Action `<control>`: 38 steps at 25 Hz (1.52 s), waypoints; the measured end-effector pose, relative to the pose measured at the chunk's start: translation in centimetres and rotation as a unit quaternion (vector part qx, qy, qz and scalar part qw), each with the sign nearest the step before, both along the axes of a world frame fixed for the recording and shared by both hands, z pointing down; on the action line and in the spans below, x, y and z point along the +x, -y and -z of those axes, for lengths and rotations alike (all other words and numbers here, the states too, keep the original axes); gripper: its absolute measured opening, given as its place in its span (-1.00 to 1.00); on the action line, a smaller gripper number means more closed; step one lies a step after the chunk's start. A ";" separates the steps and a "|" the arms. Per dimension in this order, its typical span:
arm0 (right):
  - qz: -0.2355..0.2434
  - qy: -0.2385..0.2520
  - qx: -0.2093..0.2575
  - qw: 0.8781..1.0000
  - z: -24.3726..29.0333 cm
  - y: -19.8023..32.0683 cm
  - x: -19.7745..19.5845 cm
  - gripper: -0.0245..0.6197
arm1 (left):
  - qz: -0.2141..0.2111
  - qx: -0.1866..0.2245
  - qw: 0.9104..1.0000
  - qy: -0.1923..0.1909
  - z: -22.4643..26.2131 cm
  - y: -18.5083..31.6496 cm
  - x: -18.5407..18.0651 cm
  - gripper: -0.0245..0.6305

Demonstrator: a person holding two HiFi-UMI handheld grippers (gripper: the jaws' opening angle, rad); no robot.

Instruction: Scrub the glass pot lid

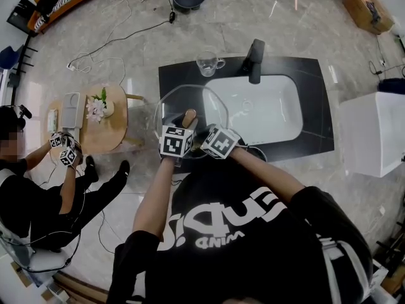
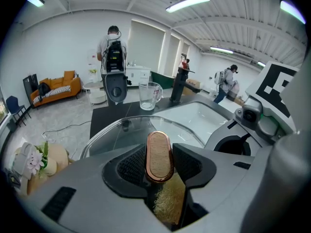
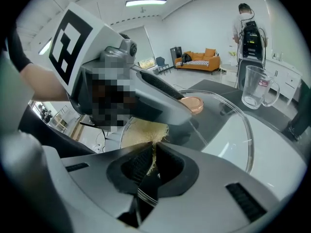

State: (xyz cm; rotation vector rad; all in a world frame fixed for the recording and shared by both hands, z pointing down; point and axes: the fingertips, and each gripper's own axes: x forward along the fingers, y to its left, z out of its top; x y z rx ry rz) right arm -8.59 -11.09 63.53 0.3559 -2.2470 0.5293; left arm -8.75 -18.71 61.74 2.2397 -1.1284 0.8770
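Observation:
The glass pot lid [image 1: 204,102] is held tilted over the left end of the sink. Its oval wooden knob with a copper rim [image 2: 159,155] sits between the jaws of my left gripper [image 2: 159,168], which is shut on it. The lid's clear dome [image 2: 119,131] spreads out beyond the jaws. My right gripper [image 3: 151,165] is shut on a yellowish fibrous scrub pad [image 3: 142,133], which lies against the lid's glass [image 3: 238,130] just beside the knob [image 3: 192,104]. In the head view the two grippers sit side by side at the lid's near edge, left [image 1: 185,126] and right [image 1: 204,138].
A white sink basin [image 1: 262,113] is set in a black counter [image 1: 316,75], with a dark faucet [image 1: 255,59] and a clear glass mug [image 1: 207,63] at its far edge. A seated person [image 1: 38,189] and a round wooden table [image 1: 107,128] are to the left, a white box [image 1: 376,135] to the right.

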 end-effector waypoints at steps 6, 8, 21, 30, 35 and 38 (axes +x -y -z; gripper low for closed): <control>-0.033 0.006 -0.022 0.999 -0.1 0.6 1.8 -0.85 | 0.005 0.001 1.000 -0.002 -0.1 0.1 0.1 -0.36; -0.047 0.007 -0.024 0.999 -0.1 1.0 2.5 -0.85 | 0.004 0.001 1.000 -0.002 0.0 0.1 0.1 -0.37; -0.081 -0.002 -0.021 0.996 -0.1 2.8 5.3 -0.85 | 0.011 0.001 1.000 -0.009 0.2 0.0 0.0 -0.37; -0.120 -0.010 -0.017 0.993 -0.6 4.7 7.7 -0.85 | 0.016 0.002 1.000 -0.014 0.0 0.1 0.0 -0.36; -0.135 -0.021 -0.014 0.991 -0.7 5.7 8.3 -0.85 | 0.020 0.001 1.000 -0.017 0.0 0.0 0.0 -0.37; -0.137 -0.025 -0.007 0.990 -0.5 6.6 8.3 -0.85 | 0.020 0.000 1.000 -0.019 0.1 0.0 0.1 -0.37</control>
